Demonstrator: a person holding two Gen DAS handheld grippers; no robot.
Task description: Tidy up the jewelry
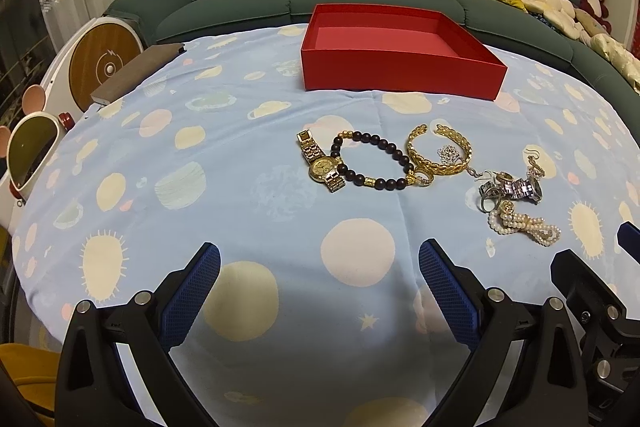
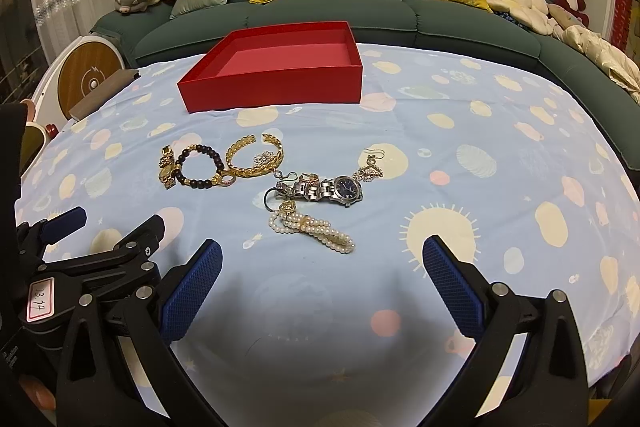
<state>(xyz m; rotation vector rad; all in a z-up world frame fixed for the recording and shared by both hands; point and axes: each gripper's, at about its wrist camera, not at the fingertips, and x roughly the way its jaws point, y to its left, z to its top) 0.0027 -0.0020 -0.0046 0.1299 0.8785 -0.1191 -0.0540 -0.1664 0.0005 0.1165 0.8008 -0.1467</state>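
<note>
On the planet-print tablecloth [image 1: 200, 155], both claws hover low at the near edge with nothing between their blue pads: the left gripper [image 1: 320, 279] spread wide, the right gripper [image 2: 322, 275] spread wide just beside it. Ahead of the left one lies the gold watch [image 1: 322, 163], touching the dark bead bracelet [image 1: 372, 161], and right of that the open gold bangle [image 1: 438, 151] with a small sparkly piece inside its curve. Over on the right-hand side, ahead of the right claw, the silver watch [image 2: 332, 189] with its dark blue dial sits in a tangle of rings and earrings, and the pearl bracelet [image 2: 314, 231] trails from that cluster toward the camera. Beyond all the jewelry stands the red box [image 2: 276, 89], open-topped, nothing visible inside, well apart from both claws. Behind the table runs a green sofa [image 2: 280, 15] lined with yellow and grey cushions.
</note>
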